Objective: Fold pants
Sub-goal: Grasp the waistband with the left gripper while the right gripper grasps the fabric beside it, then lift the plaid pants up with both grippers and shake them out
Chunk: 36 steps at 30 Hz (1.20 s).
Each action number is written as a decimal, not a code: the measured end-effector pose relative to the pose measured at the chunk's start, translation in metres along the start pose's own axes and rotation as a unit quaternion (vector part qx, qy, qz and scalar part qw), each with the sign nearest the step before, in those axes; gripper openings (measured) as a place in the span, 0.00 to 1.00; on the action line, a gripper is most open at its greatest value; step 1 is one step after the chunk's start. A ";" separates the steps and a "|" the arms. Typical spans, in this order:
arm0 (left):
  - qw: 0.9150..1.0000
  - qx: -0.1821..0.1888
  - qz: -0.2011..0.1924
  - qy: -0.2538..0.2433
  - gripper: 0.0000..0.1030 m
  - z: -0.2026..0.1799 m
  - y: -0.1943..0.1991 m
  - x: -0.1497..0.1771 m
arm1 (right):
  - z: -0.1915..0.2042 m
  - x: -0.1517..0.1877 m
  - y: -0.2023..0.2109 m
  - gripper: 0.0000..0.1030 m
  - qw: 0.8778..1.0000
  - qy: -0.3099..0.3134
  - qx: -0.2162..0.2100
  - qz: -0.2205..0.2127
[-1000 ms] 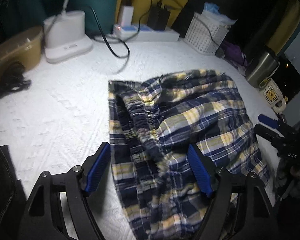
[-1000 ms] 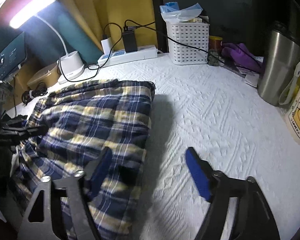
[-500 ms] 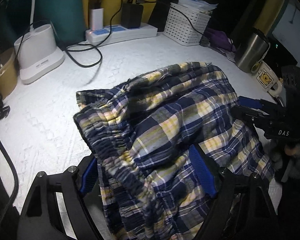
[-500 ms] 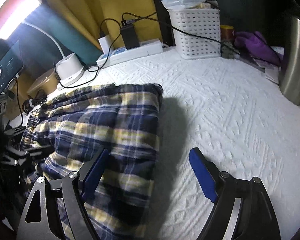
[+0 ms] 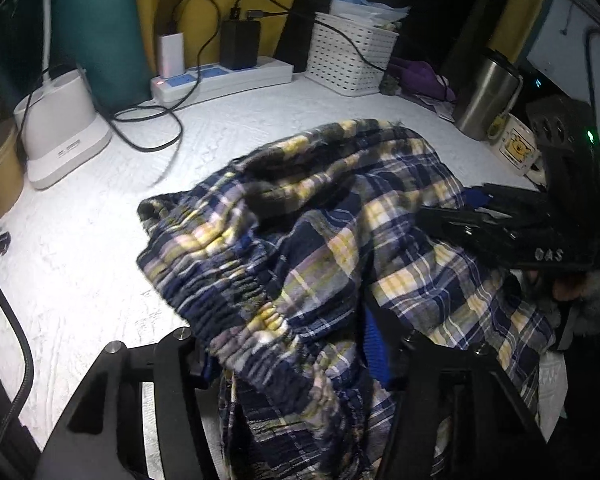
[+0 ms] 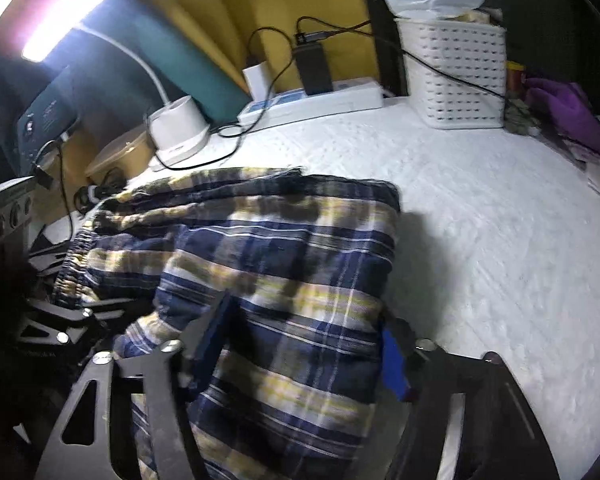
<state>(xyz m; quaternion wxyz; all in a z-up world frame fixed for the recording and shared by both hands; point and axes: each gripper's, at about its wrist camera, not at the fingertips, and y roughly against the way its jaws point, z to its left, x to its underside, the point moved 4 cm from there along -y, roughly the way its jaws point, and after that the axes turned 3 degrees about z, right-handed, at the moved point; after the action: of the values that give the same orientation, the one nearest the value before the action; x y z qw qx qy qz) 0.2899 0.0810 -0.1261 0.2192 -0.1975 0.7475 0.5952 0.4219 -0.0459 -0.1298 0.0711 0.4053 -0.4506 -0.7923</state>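
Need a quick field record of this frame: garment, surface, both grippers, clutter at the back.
garment: plaid pants, bunched, elastic waistband toward the left gripper
surface: white textured cover
left gripper: jaws just been closing, waistband fabric between them, pads pressing on it
right gripper: jaws just been closing, pants fold between them, gripped
back edge: power strip, white basket, lamp base
right side: steel tumbler, bear mug
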 end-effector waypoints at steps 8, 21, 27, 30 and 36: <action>1.000 0.010 -0.003 -0.015 0.36 -0.011 0.000 -0.001 | 0.013 0.001 -0.004 0.45 1.000 0.025 0.013 0.002; 0.999 0.005 -0.023 -0.027 0.34 -0.021 0.023 -0.002 | 0.020 0.009 0.008 0.29 0.999 0.030 0.028 -0.023; 0.999 0.004 -0.040 -0.033 0.34 -0.026 0.038 -0.002 | 0.027 0.012 0.024 0.29 0.998 0.032 0.028 -0.044; 0.998 0.004 -0.053 -0.037 0.34 -0.029 0.048 -0.001 | 0.033 0.013 0.034 0.29 0.998 0.034 0.029 -0.055; 0.996 0.001 -0.072 -0.044 0.34 -0.036 0.069 0.002 | 0.042 0.018 0.057 0.29 0.996 0.039 0.032 -0.076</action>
<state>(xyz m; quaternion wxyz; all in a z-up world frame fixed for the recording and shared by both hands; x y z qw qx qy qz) 0.2467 0.0605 -0.0653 0.2941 -0.2248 0.7214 0.5853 0.3661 -0.0605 -0.0849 0.0148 0.4707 -0.4404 -0.7644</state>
